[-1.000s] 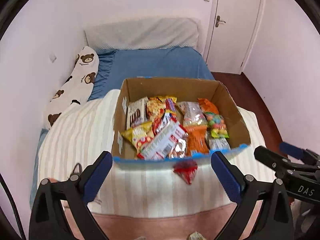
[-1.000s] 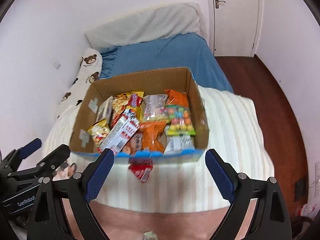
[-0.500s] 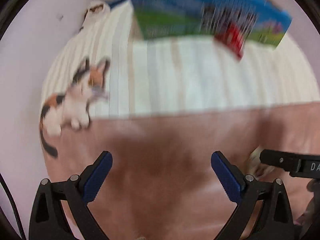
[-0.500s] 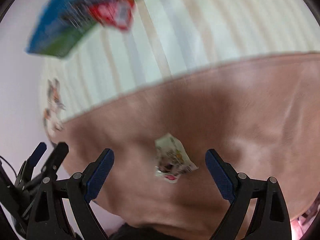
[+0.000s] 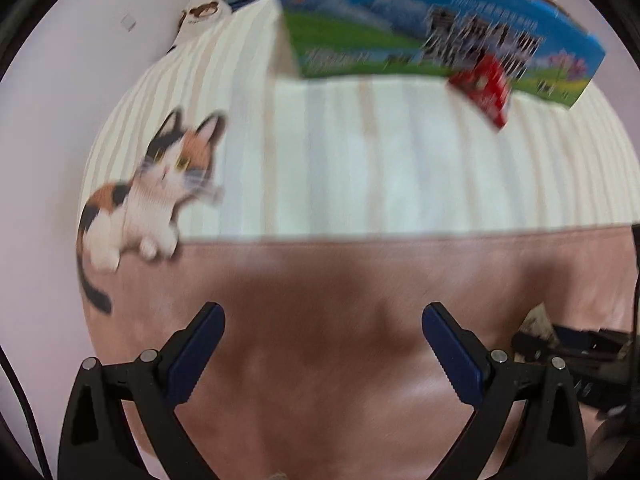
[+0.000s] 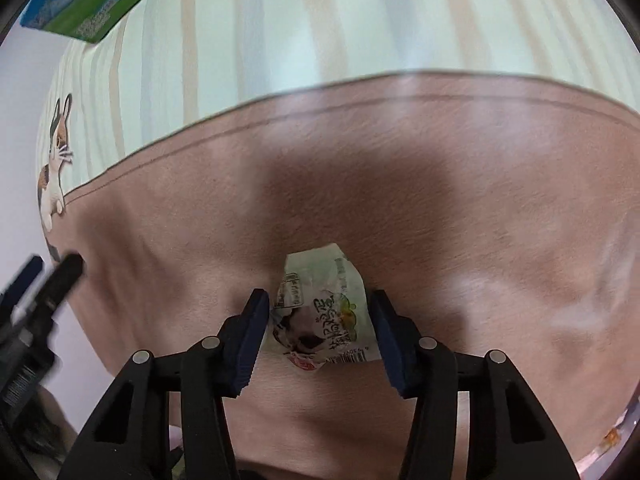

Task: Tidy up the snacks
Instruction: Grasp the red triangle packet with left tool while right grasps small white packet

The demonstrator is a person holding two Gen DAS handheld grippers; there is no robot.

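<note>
Right gripper down on pink blanket, jaws straddling white snack packet, seemingly touching, not clearly pinching. Left gripper spread wide, empty. Snack box beyond, red packet against its front.

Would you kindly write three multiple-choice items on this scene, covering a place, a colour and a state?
1. Where is the white snack packet?
A. between the right gripper's fingers
B. on the striped part
C. beside the cat print

2. What colour is the packet in front of the box?
A. yellow
B. red
C. purple

3. How is the left gripper?
A. shut on a packet
B. open, holding nothing
C. shut on the blanket

Answers: 1 A, the right gripper straddles it on the pink blanket; 2 B, it shows red against the blue-green box front; 3 B, its fingers stand wide apart over bare blanket.
</note>
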